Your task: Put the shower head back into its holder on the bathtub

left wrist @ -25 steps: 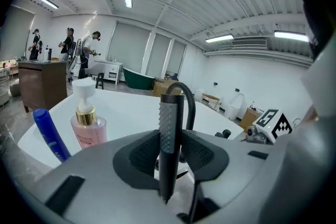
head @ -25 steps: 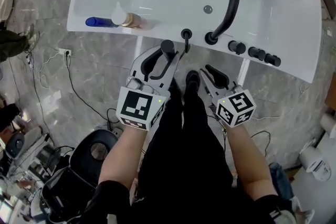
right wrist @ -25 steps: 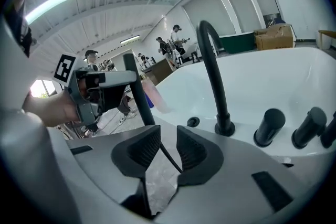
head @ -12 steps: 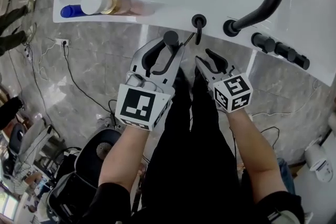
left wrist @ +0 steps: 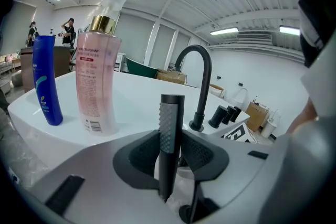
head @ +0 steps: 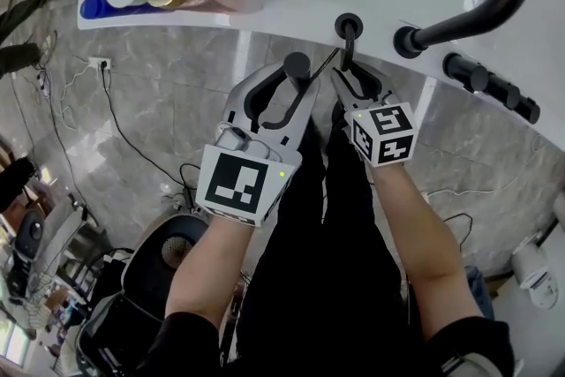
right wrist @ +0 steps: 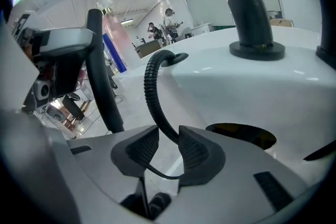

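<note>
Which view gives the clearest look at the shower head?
Left gripper view: the shower head stands upright between the left tongs, knurled face close up. Head view shows only its round end from above; right gripper view, a dark rod at left.

The left gripper [left wrist: 171, 150] has its jaws closed on the black shower head [left wrist: 171, 123], which stands upright between the pads. Behind it, on the white bathtub [left wrist: 137, 105] rim, a pink bottle [left wrist: 97, 78] stands beside a blue bottle [left wrist: 46, 81]. To the right rise a curved black tap [left wrist: 202, 78] and black knobs [left wrist: 222, 116].
</note>
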